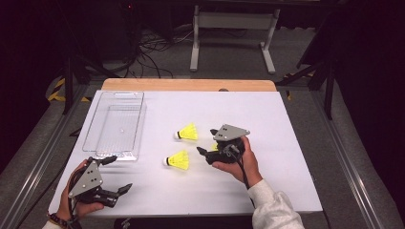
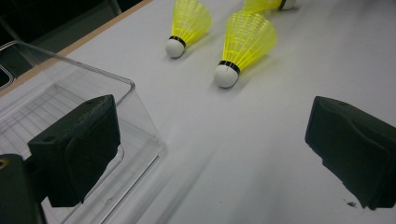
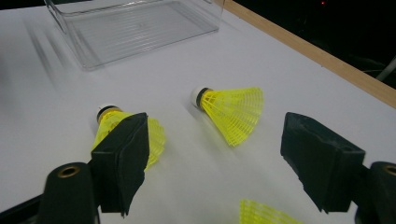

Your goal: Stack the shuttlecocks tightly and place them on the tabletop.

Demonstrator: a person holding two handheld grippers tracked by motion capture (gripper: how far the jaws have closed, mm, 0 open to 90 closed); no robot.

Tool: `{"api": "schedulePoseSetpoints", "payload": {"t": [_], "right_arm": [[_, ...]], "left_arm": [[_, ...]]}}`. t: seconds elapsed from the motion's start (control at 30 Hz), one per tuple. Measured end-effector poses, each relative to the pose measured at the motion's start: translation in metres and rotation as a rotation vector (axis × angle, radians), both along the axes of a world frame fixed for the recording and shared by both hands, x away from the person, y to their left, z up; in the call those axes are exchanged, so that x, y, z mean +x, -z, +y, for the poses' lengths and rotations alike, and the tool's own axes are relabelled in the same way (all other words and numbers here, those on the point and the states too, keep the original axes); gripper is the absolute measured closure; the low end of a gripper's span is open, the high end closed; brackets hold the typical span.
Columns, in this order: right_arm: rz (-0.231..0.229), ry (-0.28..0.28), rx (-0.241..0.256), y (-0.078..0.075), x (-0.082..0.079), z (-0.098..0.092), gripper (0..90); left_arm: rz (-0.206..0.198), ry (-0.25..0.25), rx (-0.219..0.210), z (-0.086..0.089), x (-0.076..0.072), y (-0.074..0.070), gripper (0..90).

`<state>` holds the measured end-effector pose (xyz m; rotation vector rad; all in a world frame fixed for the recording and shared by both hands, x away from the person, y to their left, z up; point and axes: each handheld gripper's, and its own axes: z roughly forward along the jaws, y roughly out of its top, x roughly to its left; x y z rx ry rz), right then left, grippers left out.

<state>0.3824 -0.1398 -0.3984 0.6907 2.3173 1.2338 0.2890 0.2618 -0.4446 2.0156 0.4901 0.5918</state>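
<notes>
Right gripper is held jaws apart over a third shuttlecock — two shuttlecocks lie just beyond. Left gripper is spread too, beside the clear tray.

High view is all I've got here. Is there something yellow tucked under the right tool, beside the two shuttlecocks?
Observer: Yes. The right gripper view catches a third shuttlecock, its yellow skirt at that view's bottom edge, close to the right tool.
Operator: Is that tool open?
Observer: Wide open, and the jaws hold nothing.
Operator: And the left tool?
Observer: The left tool is open too, with one jaw in front of the clear tray at its corner.
</notes>
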Motion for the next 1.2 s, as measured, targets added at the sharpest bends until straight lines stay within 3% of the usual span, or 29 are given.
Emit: {"api": "schedulePoseSetpoints", "payload": {"t": [0.4,0.47,0.6,0.73,0.93,1.2], "right_arm": [[0.063,0.014,-0.061,0.012,0.025,0.031,29.4],[0.106,0.016,-0.080,0.018,0.035,0.038,32.2],[0.146,0.022,-0.111,0.025,0.042,0.046,37.2],[0.154,0.030,-0.155,0.028,0.046,0.055,41.6],[0.170,0.052,-0.178,0.031,0.053,0.058,50.7],[0.196,0.111,-0.174,0.036,0.061,0.055,39.6]], "left_arm": [[0.001,0.005,-0.005,0.000,0.000,0.000,4.2],[0.003,0.005,-0.006,0.000,0.000,0.000,4.3],[0.002,0.008,-0.005,0.000,0.000,0.000,4.3],[0.006,0.011,-0.003,0.000,0.000,0.001,4.3],[0.003,0.012,-0.003,0.001,0.000,0.000,4.4],[0.011,0.015,-0.003,0.000,0.001,0.001,4.5]]}}
